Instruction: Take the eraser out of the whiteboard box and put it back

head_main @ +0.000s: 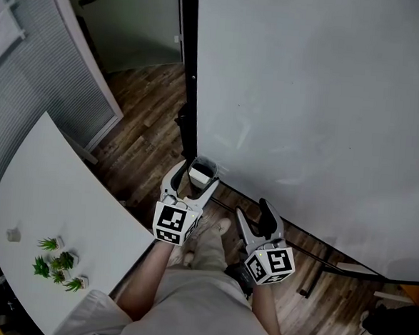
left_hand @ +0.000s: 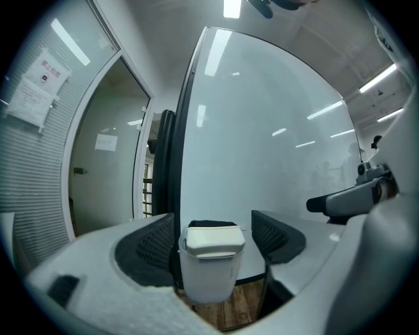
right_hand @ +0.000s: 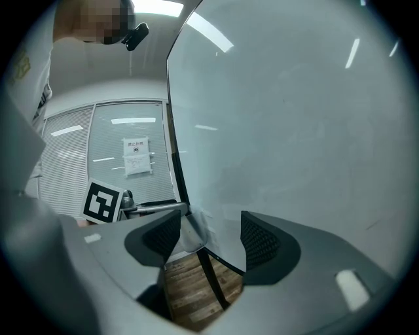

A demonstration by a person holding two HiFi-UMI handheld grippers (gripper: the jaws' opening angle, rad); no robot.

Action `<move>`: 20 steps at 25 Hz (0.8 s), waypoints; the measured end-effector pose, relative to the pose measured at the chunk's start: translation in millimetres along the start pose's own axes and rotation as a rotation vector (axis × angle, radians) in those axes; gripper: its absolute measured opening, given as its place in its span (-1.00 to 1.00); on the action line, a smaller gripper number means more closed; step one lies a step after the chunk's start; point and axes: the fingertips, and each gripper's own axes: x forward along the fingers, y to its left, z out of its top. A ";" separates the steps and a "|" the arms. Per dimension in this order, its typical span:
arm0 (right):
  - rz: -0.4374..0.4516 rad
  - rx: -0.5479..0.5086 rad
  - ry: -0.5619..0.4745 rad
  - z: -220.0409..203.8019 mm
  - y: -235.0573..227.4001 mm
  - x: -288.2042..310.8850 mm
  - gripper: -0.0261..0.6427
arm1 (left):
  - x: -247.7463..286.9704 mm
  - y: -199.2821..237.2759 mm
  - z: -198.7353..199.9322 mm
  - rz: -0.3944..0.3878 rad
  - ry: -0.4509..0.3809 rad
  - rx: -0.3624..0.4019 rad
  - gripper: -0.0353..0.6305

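- Whiteboard (head_main: 314,99) stood upright on the wood floor; the box (left_hand: 208,278) hung at its lower left corner, mouth up.
- Eraser (left_hand: 213,240) was in the box, with its top end poking above the rim. Not yet taken out.
- Eraser's pale back faced the left gripper and its dark felt faced the board. The part that showed ran wide from pad to pad. The rest sat down in the box, so I judged the long axis vertical, top end up; not certain.
- Left gripper (head_main: 197,175) was held about level, jaws wide apart, 1 pad on each side of the eraser's top and neither touching it. Likely lined up this way so that closing would pinch the 2 narrow sides and a straight lift would clear the rim.
- Right gripper (right_hand: 208,232) had jaws apart with nothing in them, only floor and the board's leg beyond. It hung just right of the left gripper, close to the board's lower edge, probably parked out of the way.
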 end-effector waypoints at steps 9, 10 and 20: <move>0.000 0.006 0.003 1.5 -6.6 0.0 -0.07 | 6.3 -1.5 0.3 0.009 0.000 0.027 0.14; 0.000 0.005 0.002 2.0 -7.0 0.1 -0.07 | 6.8 -1.7 1.3 0.010 -0.003 0.029 0.13; 0.007 0.007 0.014 -0.6 -10.8 3.0 -0.08 | 10.5 -1.2 2.3 0.022 -0.015 0.054 0.04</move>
